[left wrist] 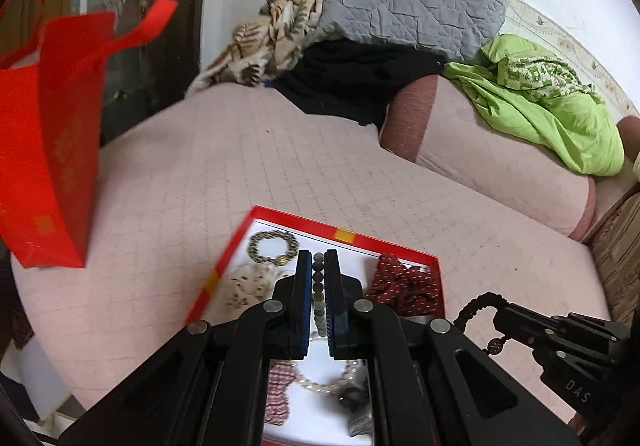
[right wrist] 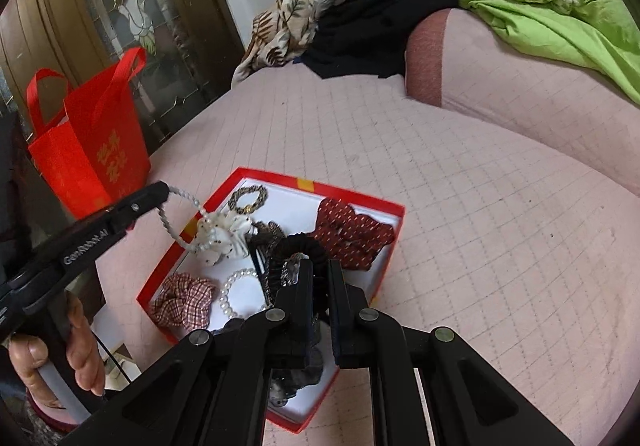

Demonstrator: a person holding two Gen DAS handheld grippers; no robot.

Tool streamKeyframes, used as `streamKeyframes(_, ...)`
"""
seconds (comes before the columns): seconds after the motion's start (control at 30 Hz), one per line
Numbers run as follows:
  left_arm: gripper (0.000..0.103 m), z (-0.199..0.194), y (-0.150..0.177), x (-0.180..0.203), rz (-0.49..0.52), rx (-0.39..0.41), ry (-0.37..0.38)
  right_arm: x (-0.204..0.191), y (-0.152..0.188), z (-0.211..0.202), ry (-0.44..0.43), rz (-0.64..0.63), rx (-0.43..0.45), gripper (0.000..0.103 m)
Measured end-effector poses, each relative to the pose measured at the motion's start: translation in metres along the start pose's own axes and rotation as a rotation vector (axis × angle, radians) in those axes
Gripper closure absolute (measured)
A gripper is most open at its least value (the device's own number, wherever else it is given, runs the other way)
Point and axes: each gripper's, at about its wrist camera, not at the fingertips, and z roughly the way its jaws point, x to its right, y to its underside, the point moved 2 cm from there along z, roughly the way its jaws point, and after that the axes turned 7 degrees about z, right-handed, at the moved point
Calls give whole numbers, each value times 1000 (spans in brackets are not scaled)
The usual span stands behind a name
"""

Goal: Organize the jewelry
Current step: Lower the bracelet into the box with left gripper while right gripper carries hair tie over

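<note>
Jewelry and hair ties fill a shallow red cardboard box with a white lining [right wrist: 390, 211] that sits on a pink quilted bed [right wrist: 460, 206], as a person works a hand-held tool in each hand above it. The left tool [left wrist: 319, 260] is clamped on a strand of round grey-green beads [left wrist: 318, 286], which the right wrist view shows hanging as a pale loop [right wrist: 180, 214] over the box's near-left rim. The right tool [right wrist: 320, 266] is closed on a black ribbed loop, apparently a bracelet or hair tie [right wrist: 298, 246], lifted just above the box. Still inside lie a gold and black chain bracelet [right wrist: 248, 199], a dark red dotted fabric scrunchie [right wrist: 352, 232], a white speckled scrunchie [right wrist: 224, 236], a red checked scrunchie [right wrist: 184, 300] and a white pearl bracelet [right wrist: 236, 296]. The risk appears to be snagging: the dangling beads hang close to the white scrunchie and the rim, and could catch and drag either one, or slip from the narrow grip. The two tools work near each other over a crowded box. A red fabric gift bag [right wrist: 92, 150] stands near the bed's left edge; to the right the bed lies open well beyond the box.
</note>
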Motion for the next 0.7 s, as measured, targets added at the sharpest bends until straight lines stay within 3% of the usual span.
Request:
streamKeyframes(0.23, 98, -13, 1, 1, 41, 38, -44, -7, -1, 7, 18, -5, -12, 95)
streamKeyframes(0.7, 98, -9, 6, -1, 53, 11, -20, -23, -25, 31, 47, -17, -15, 95)
